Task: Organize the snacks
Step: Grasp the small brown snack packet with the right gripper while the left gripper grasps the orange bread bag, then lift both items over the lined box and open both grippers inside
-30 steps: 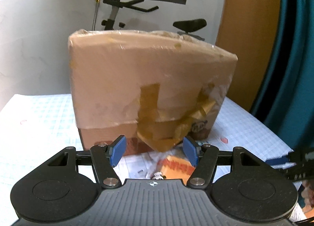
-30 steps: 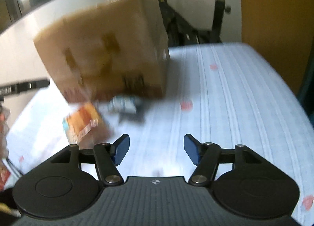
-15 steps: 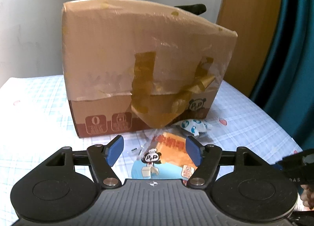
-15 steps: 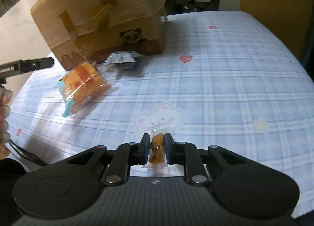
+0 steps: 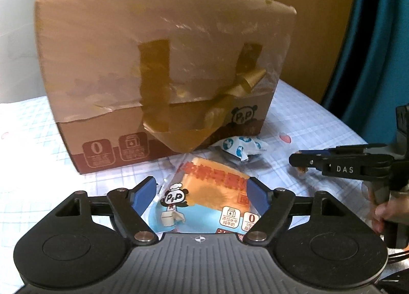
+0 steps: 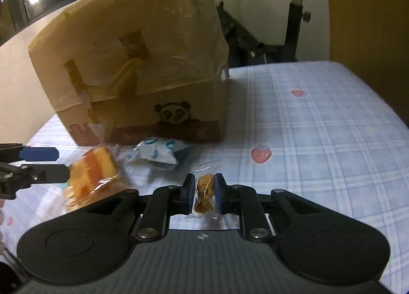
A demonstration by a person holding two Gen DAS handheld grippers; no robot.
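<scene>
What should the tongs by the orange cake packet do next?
Probably ease the left tongs lower until the blue pads flank the orange cake packet, then close. Their jaws are opening and the packet lies flat on the checked cloth just below, not yet touched. The right tongs already pinch a small clear-wrapped snack.

Cardboard box (image 5: 163,69) top cut off by upper edge in left wrist view, inside not visible; cake packet (image 5: 212,199) lower part hidden behind left gripper (image 5: 202,191) body, its small print unreadable; blue-white wrapper (image 6: 156,152) contents not visible; right gripper (image 5: 301,160) fingertip area small, held snack barely discernible there; hand (image 5: 391,213) cut off at right edge; packet in right wrist view motion-blurred
</scene>
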